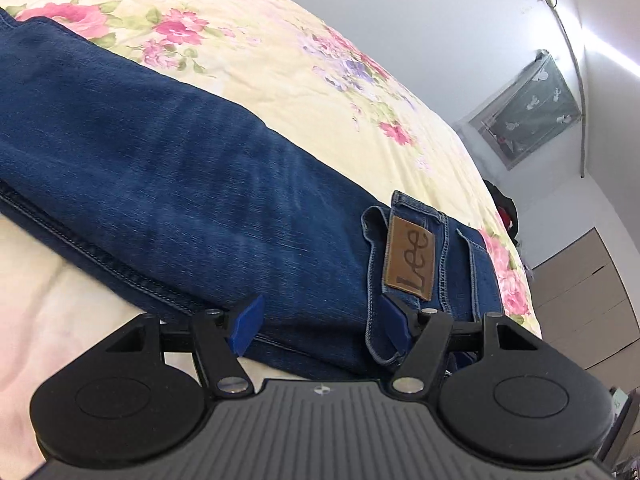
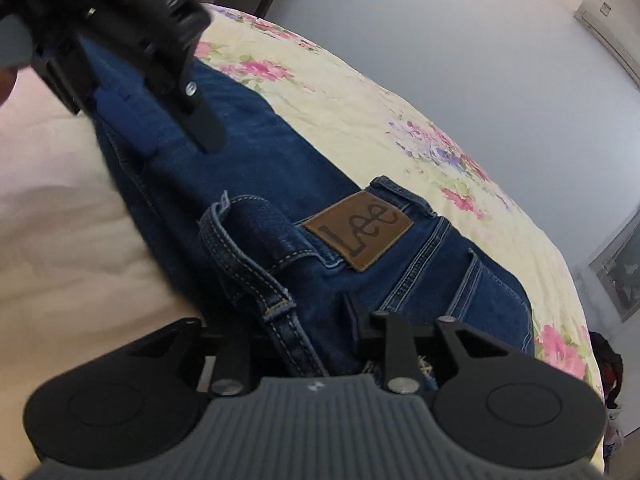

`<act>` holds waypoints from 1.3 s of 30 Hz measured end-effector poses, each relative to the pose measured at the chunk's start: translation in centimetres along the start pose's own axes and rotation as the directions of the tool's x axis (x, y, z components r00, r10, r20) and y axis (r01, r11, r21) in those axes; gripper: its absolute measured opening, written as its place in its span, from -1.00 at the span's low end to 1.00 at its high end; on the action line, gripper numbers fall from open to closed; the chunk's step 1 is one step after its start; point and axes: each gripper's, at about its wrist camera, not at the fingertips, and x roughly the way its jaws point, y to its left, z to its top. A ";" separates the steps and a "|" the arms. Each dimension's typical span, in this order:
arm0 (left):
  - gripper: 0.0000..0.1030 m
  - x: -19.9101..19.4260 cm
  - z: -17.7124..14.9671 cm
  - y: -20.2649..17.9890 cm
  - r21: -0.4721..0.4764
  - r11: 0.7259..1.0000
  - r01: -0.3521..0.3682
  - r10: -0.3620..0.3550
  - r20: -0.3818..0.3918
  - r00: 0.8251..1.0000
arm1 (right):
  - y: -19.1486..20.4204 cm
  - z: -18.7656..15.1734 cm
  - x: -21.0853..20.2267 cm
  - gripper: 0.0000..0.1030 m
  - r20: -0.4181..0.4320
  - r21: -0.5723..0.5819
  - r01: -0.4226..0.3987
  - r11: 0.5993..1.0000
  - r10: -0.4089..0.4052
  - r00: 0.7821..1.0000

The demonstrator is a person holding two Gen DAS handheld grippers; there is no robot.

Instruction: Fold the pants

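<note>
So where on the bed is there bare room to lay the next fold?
Free: the floral bedspread beyond the jeans, toward the wall, and the plain stretch on their near side. Crowded: the waistband end around the Lee patch, where the left gripper and right gripper both sit.

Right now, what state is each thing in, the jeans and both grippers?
jeans: folded lengthwise, flat on the bedspread, Lee patch facing up
left gripper: open, fingers straddling the jeans' edge
right gripper: open around the waistband end
</note>
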 end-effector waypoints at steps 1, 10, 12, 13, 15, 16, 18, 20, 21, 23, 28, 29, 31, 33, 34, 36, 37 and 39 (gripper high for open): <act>0.48 -0.2 -0.1 -0.1 0.011 1.000 -0.001 0.001 0.000 1.000 | 0.1 0.1 -0.2 -0.17 -0.004 0.010 -0.005 1.000 0.005 1.000; 0.53 0.8 -0.8 -2.1 0.069 0.995 0.067 -0.065 -0.031 0.997 | -3.1 -1.0 -6.4 0.22 0.072 0.331 -0.232 0.915 0.221 0.973; 0.57 1.3 -1.0 -2.7 0.080 0.994 0.069 -0.066 -0.038 0.997 | -5.6 -2.3 -7.6 0.04 0.130 0.493 -0.233 0.839 0.194 0.972; 0.58 1.7 -1.2 -3.0 0.074 0.995 0.065 -0.061 -0.048 0.997 | -6.7 -2.9 -7.7 -0.13 0.140 0.564 -0.200 0.801 0.146 0.979; 0.58 2.7 -1.4 -3.3 0.055 0.997 0.056 -0.051 -0.084 0.995 | -8.3 -4.5 -7.7 -0.19 0.109 0.671 -0.097 0.735 0.032 0.994; 0.58 3.2 -1.6 -3.6 0.053 0.997 0.054 -0.049 -0.096 0.994 | -8.8 -5.2 -7.5 -0.21 0.072 0.706 -0.039 0.707 -0.018 0.997; 0.58 4.1 -2.2 -4.2 0.071 0.996 0.047 -0.038 -0.115 0.993 | -9.4 -6.2 -6.7 -0.21 -0.010 0.735 0.053 0.676 -0.067 0.998; 0.58 5.1 -2.7 -4.5 0.062 0.998 0.034 -0.024 -0.145 0.989 | -9.4 -7.0 -5.2 -0.28 -0.075 0.730 0.055 0.681 0.001 0.997; 0.58 5.6 -2.9 -4.5 0.041 0.999 0.031 -0.024 -0.160 0.987 | -9.1 -7.5 -4.4 -0.28 -0.107 0.735 0.053 0.676 0.039 0.993; 0.57 6.2 -3.2 -4.5 0.024 1.000 0.008 -0.004 -0.159 0.987 | -8.8 -8.1 -4.2 -0.28 -0.122 0.742 0.054 0.668 0.056 0.991; 0.47 5.2 -2.9 -4.7 0.032 0.999 0.005 0.001 -0.163 0.987 | -8.7 -8.1 -4.8 -0.26 -0.103 0.744 0.053 0.666 0.035 0.994; 0.43 4.3 -2.5 -4.4 0.035 0.999 0.007 -0.001 -0.156 0.988 | -8.6 -8.0 -5.0 -0.26 -0.098 0.741 0.054 0.669 0.027 0.995; 0.45 2.1 -1.8 -3.3 0.048 0.999 -0.010 0.016 -0.119 0.993 | -9.1 -7.6 -4.6 -0.24 -0.062 0.736 0.042 0.675 0.006 0.998; 0.48 -0.4 -0.9 -1.5 0.056 0.998 -0.040 0.045 -0.089 0.995 | -9.1 -7.1 -5.1 -0.20 -0.005 0.732 0.001 0.681 0.004 1.000; 0.50 -1.6 -0.4 -0.4 0.056 0.997 -0.058 0.063 -0.074 0.995 | -8.9 -6.8 -5.4 -0.20 0.018 0.721 -0.014 0.692 0.001 1.000; 0.58 -4.1 0.4 2.0 0.045 0.993 -0.105 0.107 -0.043 0.993 | -8.3 -6.0 -5.7 -0.19 0.052 0.688 -0.035 0.725 -0.001 0.999; 0.59 -5.2 0.8 3.3 0.030 0.991 -0.128 0.129 -0.028 0.991 | -7.9 -5.6 -5.9 -0.18 0.063 0.664 -0.047 0.746 0.006 0.998; 0.60 -7.3 1.4 6.1 -0.011 0.985 -0.170 0.170 -0.002 0.985 | -6.8 -4.8 -6.0 -0.18 0.078 0.618 -0.062 0.784 0.018 0.997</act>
